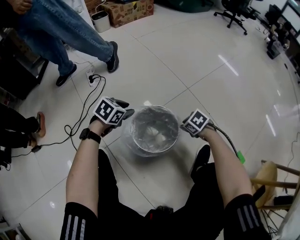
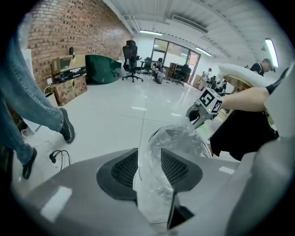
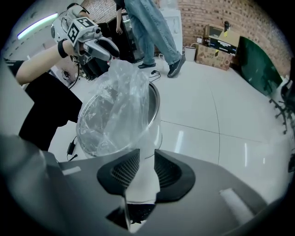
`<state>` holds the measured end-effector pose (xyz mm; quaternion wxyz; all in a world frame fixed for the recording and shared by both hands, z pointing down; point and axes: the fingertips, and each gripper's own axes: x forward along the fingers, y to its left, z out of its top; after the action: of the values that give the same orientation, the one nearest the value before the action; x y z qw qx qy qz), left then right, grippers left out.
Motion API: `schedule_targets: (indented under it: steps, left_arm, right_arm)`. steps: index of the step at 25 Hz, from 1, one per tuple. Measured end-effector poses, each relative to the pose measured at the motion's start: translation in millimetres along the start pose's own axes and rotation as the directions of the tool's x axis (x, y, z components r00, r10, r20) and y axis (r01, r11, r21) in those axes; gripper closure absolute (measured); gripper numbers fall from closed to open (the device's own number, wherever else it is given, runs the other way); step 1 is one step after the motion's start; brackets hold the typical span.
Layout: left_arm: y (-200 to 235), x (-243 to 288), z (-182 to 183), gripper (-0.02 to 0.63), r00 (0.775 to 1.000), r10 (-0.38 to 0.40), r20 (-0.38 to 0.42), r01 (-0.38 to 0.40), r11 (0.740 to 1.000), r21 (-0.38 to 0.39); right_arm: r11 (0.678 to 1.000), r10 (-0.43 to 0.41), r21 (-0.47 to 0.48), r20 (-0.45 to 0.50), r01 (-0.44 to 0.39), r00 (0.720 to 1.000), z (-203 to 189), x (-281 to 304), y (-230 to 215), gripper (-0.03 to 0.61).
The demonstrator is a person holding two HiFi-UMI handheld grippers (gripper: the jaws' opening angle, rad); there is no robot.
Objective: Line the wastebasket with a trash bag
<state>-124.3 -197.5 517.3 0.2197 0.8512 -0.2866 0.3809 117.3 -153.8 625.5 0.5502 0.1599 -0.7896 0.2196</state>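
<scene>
A round white wastebasket (image 1: pixel 140 149) with a shiny rim stands on the tiled floor between my knees. A clear trash bag (image 1: pixel 154 129) hangs inside it. My left gripper (image 1: pixel 125 111) is at the basket's left rim, and its jaws pinch a bunched stretch of the bag (image 2: pixel 156 170). From across, the film (image 3: pixel 117 101) rises in a tent up to the left gripper (image 3: pixel 108 51). My right gripper (image 1: pixel 183 126) sits at the right rim with the bag's edge between its pads (image 3: pixel 124 171), just above the basket's wall (image 3: pixel 154 131). The right gripper (image 2: pixel 199 115) shows behind the bag.
A person in jeans (image 1: pixel 70 33) stands at the far left. A power strip with a black cable (image 1: pixel 91 79) lies left of the basket. A cardboard box (image 1: pixel 129 9) and a small white bin (image 1: pixel 100 21) stand far back. A wooden stool (image 1: pixel 276 183) is at my right.
</scene>
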Motion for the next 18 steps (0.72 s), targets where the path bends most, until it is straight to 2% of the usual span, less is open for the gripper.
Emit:
schedule_targets:
  steps: [2,3,5,6,10,12,18]
  left_arm:
    - [-2.1,15.6,-8.4,0.463,0.999,-0.014,-0.043,0.014,1.000,0.001]
    - [-2.2,21.9,-12.1,0.485,0.998,-0.012,-0.062,0.013,1.000,0.006]
    - [2.8,28.4,-10.9,0.595,0.998,0.016,-0.066,-0.015,1.000,0.012]
    - [7.0,29.5,-6.3,0.614,0.998,0.038,-0.054,-0.037,0.999,0.013]
    - [27.4,34.0,11.2,0.614,0.991,0.133,-0.013,-0.132,0.991,0.015]
    - [33.0,39.6,11.9,0.614,0.988,0.154,-0.011,-0.154,0.988,0.010]
    - [50.8,61.9,-7.3,0.614,0.978,0.189,-0.085,-0.189,0.982,0.011]
  right_arm:
    - [1.000,0.000,0.011,0.012,0.000,1.000,-2.1,-2.4,-5.1,0.466]
    - [1.000,0.000,0.022,0.019,-0.001,1.000,-2.3,-2.8,-7.5,0.466]
    - [0.999,0.006,0.047,0.038,-0.008,0.999,-0.5,-2.4,-11.4,0.466]
    - [0.998,0.007,0.057,0.047,-0.009,0.999,0.9,-2.2,-13.5,0.466]
    - [0.997,-0.030,0.072,0.059,0.026,0.998,4.8,-0.7,-23.7,0.466]
    - [0.995,-0.057,0.079,0.061,0.052,0.996,6.5,1.7,-28.0,0.468]
    - [0.994,-0.094,0.070,0.087,0.088,0.992,19.4,5.6,-40.4,0.468]
